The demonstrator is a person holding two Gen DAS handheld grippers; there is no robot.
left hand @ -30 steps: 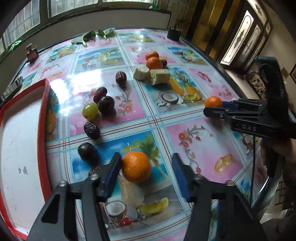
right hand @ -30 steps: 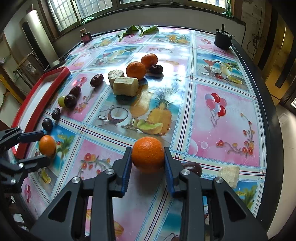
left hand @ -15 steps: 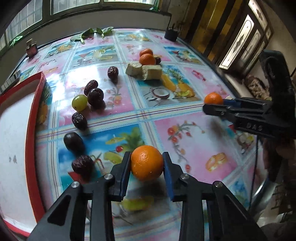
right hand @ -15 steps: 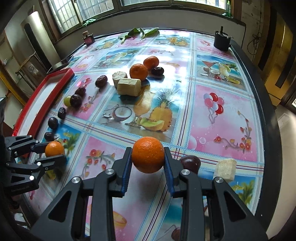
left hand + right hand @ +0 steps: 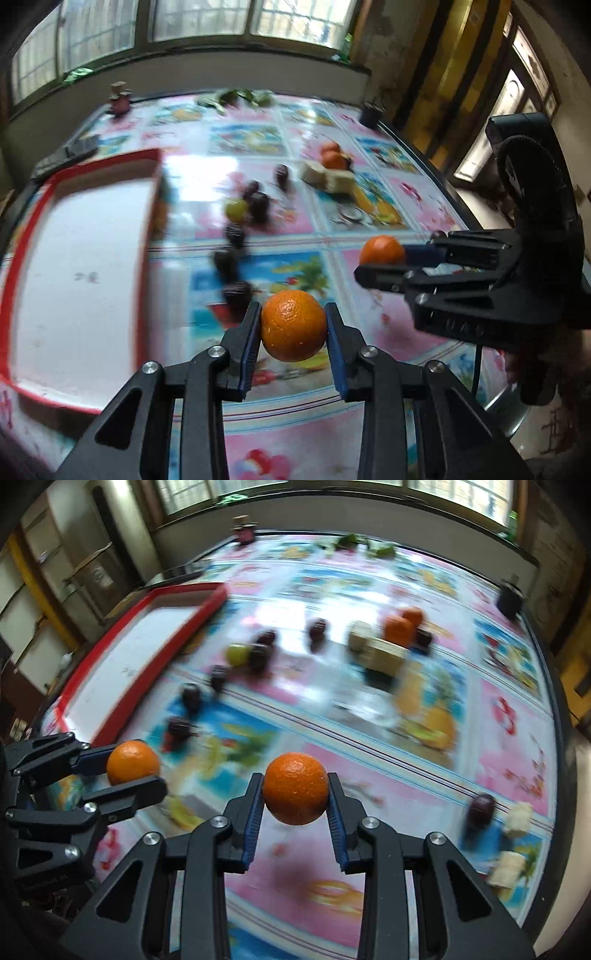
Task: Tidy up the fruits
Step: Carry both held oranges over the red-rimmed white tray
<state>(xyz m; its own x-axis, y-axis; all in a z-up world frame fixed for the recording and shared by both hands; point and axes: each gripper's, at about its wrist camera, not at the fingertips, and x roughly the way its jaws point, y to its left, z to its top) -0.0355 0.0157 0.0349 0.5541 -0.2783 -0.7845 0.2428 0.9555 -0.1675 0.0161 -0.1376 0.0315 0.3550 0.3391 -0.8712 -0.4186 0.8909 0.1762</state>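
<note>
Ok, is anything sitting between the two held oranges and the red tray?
Partly. Both oranges, in the left gripper and right gripper, are held above the table. A loose line of dark fruits and a green grape lies along the red tray rim, low enough to pass over. The tray looks bare.

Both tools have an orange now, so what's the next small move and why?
Probably carry the left tool and its orange sideways over the red tray, then release. Both oranges are clamped and lifted off the table, the tray's white floor looks bare, and the left one is nearer; the right tool follows with its orange.
</note>
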